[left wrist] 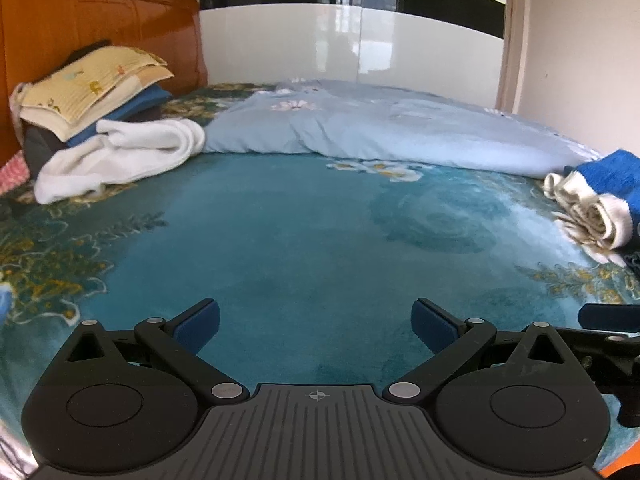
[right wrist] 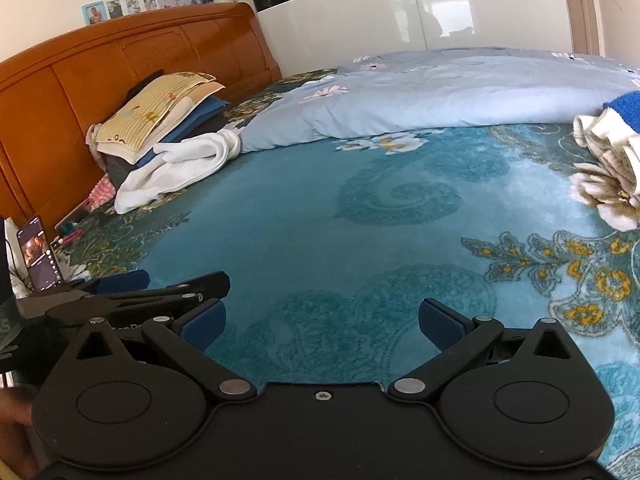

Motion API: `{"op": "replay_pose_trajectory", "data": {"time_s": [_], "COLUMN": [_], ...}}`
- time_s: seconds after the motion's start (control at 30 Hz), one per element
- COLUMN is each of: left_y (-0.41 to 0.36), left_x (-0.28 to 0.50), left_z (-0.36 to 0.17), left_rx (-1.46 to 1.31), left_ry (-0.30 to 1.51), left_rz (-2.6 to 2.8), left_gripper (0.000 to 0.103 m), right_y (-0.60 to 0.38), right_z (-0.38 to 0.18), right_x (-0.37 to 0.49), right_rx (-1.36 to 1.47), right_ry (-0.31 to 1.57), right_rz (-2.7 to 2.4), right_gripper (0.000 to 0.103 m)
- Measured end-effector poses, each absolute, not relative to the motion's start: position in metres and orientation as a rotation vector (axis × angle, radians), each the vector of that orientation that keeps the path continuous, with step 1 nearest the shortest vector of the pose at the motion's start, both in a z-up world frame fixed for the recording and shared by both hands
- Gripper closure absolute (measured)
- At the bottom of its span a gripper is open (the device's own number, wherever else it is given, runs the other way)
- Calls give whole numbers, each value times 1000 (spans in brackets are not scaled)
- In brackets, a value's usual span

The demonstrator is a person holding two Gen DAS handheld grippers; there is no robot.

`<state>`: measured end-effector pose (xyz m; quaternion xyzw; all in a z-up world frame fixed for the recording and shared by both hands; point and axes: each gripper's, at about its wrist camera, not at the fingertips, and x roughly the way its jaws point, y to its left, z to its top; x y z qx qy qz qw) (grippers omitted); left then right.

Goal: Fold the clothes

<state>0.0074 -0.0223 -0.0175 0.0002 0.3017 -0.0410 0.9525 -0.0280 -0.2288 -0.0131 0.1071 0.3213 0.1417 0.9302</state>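
A crumpled white garment point(left wrist: 116, 156) point(right wrist: 180, 168) lies on the teal bedspread point(left wrist: 280, 248) point(right wrist: 320, 232), far left, against a stack of folded clothes point(left wrist: 92, 88) point(right wrist: 160, 116). A blue and white bundled garment point(left wrist: 600, 196) point(right wrist: 612, 140) lies at the far right. My left gripper point(left wrist: 315, 322) is open over bare bedspread with nothing between its fingers. My right gripper point(right wrist: 322, 322) is open too, empty, low over the bedspread. In the right wrist view the left gripper's fingers point(right wrist: 168, 286) show at the left.
A pale blue floral quilt point(left wrist: 380, 128) point(right wrist: 440, 92) lies bunched across the back of the bed. The orange wooden headboard point(left wrist: 80, 32) point(right wrist: 120, 68) stands at the left. A lit phone point(right wrist: 40, 254) leans by the bed's left edge. A glossy white wardrobe point(left wrist: 352, 40) stands behind.
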Motion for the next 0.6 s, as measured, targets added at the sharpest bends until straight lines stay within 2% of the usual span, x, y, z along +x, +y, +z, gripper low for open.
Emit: {"op": "replay_pose_trajectory", "data": {"time_s": [0.6], "left_y": [-40], "left_x": [1], "left_z": [-15], "left_rx": [116], "left_ry": [555], "left_rz": [-1], "left_gripper": [0], "right_y": [-233], "right_z": [-14], "right_x": [-30], "right_rx": [224], "right_ry": [659], "right_rz": [285], "right_gripper": [1]}}
